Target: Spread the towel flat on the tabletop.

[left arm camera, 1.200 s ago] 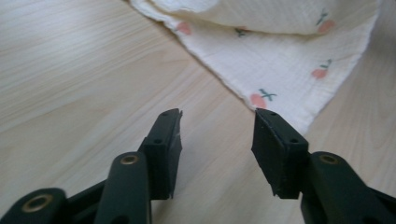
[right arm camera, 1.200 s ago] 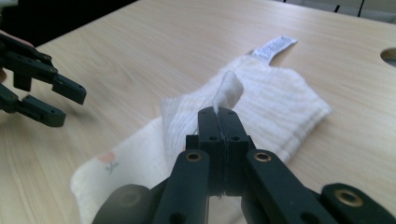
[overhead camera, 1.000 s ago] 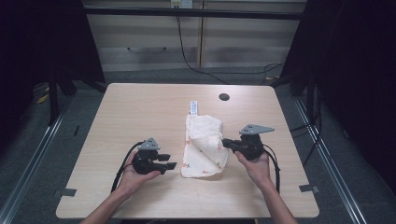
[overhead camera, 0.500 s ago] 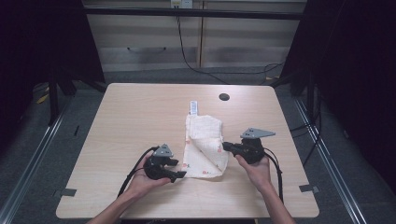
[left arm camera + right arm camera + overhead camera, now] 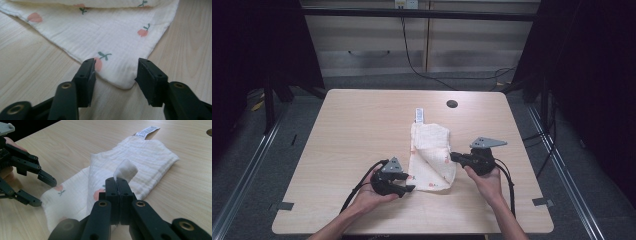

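Note:
A cream cloth [image 5: 432, 155] printed with small red fruit lies folded on the wooden table [image 5: 347, 125], its white label [image 5: 419, 115] at the far end. My left gripper [image 5: 408, 189] is open at the cloth's near left corner. In the left gripper view that corner [image 5: 122, 83] lies between the jaws of the left gripper [image 5: 115, 66]; they have just been closing, and the pads stand clear of the fabric. My right gripper [image 5: 453, 156] is shut on the cloth's right edge. A pinched tuft [image 5: 125, 170] sticks up past the tips of the right gripper [image 5: 117, 180].
A round cable hole [image 5: 452, 104] sits in the table's far side. Cables trail from both grippers toward the near edge. Bare tabletop lies left of the cloth. Dark floor and metal rails surround the table.
My left gripper has moved right and slightly down to the cloth's near left corner. The right gripper and the cloth have stayed put.

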The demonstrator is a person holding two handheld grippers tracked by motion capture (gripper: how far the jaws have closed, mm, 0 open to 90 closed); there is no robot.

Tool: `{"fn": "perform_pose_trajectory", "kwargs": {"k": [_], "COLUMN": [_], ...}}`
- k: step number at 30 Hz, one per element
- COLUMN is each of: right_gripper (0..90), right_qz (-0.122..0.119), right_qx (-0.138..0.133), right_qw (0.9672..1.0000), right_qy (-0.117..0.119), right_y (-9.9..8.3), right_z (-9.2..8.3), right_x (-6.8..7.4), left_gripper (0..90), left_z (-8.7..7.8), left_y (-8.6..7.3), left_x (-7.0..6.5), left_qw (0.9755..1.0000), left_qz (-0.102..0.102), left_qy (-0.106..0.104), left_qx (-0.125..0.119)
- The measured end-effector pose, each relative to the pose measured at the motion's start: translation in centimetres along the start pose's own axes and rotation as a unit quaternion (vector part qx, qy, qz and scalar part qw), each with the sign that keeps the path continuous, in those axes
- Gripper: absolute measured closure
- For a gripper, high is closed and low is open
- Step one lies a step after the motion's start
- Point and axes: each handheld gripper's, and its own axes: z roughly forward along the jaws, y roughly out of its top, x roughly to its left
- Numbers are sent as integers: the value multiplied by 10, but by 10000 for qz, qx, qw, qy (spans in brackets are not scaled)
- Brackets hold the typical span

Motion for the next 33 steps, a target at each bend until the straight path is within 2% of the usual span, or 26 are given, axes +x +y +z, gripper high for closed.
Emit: {"fn": "perform_pose_trajectory", "kwargs": {"k": [3,8,12,13,16,19,21,25,27,33], "right_gripper": [894,894,895,895,896,897,896,897,898,898], "right_qz": [-17,-15,16,37,54,91,100,-9,-45,-94], "right_qx": [8,5,-39,-49,-109,-253,-364,-626,-866,-1013], "right_qw": [10000,10000,10000,10000,9999,9996,9993,9980,9962,9947], "right_qy": [-5,-3,18,18,33,3,-74,-75,-63,-142], "right_y": [0,0,1,1,3,8,14,30,41,59], "right_z": [1,1,0,0,-2,-7,-13,-26,-34,-42], "right_x": [0,1,1,2,1,2,2,5,7,11], "left_gripper": [523,680,816,827,839,840,841,843,843,843], "left_z": [1,0,-2,-2,-11,-29,-44,-68,-77,-104], "left_y": [0,-2,-2,-2,-1,3,3,4,7,18], "left_x": [-5,-7,-4,-2,4,11,12,12,16,27], "left_qw": [9996,9995,9998,9999,9995,9968,9949,9916,9899,9819], "left_qz": [203,295,171,107,-128,-423,-541,-633,-671,-833], "left_qy": [188,106,42,-6,-137,-202,-152,-126,-92,94], "left_qx": [15,-51,-40,-27,-247,-644,-832,-1120,-1245,-1697]}}
